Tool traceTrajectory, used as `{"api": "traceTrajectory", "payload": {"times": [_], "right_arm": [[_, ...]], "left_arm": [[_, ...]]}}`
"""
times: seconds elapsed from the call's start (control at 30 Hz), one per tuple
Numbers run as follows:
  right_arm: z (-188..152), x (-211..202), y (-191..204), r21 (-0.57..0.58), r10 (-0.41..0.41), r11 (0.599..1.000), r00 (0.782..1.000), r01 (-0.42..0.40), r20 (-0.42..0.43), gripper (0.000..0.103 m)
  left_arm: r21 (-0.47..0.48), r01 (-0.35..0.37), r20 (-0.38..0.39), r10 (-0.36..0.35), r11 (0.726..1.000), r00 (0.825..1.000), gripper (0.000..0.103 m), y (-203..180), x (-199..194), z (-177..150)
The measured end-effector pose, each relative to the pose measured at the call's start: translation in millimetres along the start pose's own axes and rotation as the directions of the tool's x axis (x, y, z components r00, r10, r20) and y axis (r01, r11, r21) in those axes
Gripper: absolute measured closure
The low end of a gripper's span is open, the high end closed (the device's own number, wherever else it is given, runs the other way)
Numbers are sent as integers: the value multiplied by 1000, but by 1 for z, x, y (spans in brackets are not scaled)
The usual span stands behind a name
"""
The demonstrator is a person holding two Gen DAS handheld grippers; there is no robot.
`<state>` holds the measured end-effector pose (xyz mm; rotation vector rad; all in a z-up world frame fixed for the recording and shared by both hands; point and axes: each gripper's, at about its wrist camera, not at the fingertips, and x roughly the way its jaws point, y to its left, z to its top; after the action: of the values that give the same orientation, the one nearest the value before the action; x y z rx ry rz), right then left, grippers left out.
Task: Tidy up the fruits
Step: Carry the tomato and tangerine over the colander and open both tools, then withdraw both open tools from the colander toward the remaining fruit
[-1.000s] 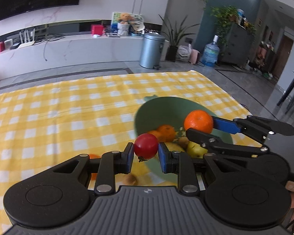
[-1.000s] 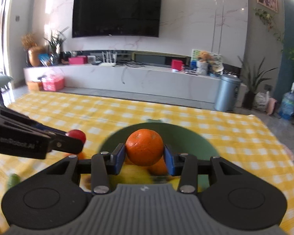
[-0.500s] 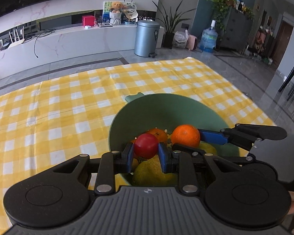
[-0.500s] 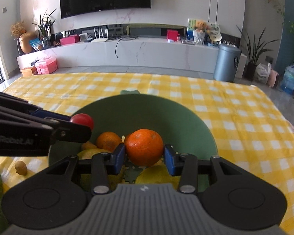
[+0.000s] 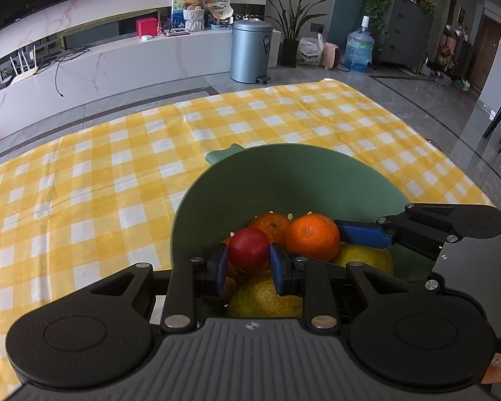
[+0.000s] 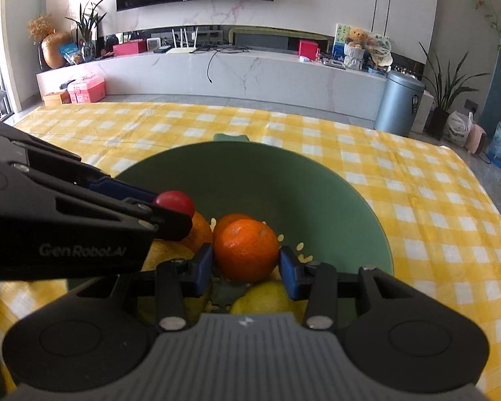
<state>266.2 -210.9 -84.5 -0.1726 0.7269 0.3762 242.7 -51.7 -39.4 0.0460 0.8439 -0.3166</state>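
Two fruits are being carried at once, one in each gripper, so that both can be put in the same place. From the left wrist view, a small red tomato (image 5: 249, 246) is squeezed between the blue pads of the left gripper (image 5: 249, 264), which is clamped tight on it. It is held just above the fruit already lying in the green bowl (image 5: 217, 193), most likely so it can be let go softly and not dropped from high up. Under it a yellow-green pear (image 5: 267, 295) is seen, and an orange (image 5: 271, 225) lies further back. The right gripper (image 5: 320, 254) reaches in from the right side with its own orange (image 5: 312, 237) pinched between its pads. The bowl is set on a yellow checked tablecloth (image 5: 117, 173). From the right wrist view, the held orange (image 6: 246, 250) is gripped on both sides by the right gripper (image 6: 246, 267), low over the bowl (image 6: 317, 193) near its middle. The left gripper (image 6: 170, 215) comes in from the left with the tomato (image 6: 174, 202) at its tip. Small holes are seen in the bowl's bottom, so it may be a strainer. By the look of it, both fruits are about ready to be let go.
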Motion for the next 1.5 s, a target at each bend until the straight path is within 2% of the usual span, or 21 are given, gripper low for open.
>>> {"api": "traceTrajectory", "payload": {"times": [0.37, 0.67, 0.97, 1.23, 1.5], "right_arm": [[-1, -5, -2, 21, 6, 1000, 1000, -6, 11, 62], [-4, -13, -8, 36, -13, 999, 1000, 12, 24, 51], [-6, -11, -10, 42, -13, 999, 1000, 12, 18, 50], [-7, -13, -6, 36, -22, 999, 999, 21, 26, 49], [-8, -29, 5, 23, -32, 999, 996, 30, 83, 38]], "left_arm": [[-5, 0, -3, 0, 1000, 1000, 74, -2, 3, 1], [-57, 53, -20, -54, 997, 998, 73, -2, 12, 6], [-39, 28, -36, -29, 999, 999, 73, -7, 14, 5], [-33, 30, 0, -30, 999, 1000, 51, -5, -1, 3], [-38, 29, 49, -27, 999, 998, 48, 1, -34, 0]]}}
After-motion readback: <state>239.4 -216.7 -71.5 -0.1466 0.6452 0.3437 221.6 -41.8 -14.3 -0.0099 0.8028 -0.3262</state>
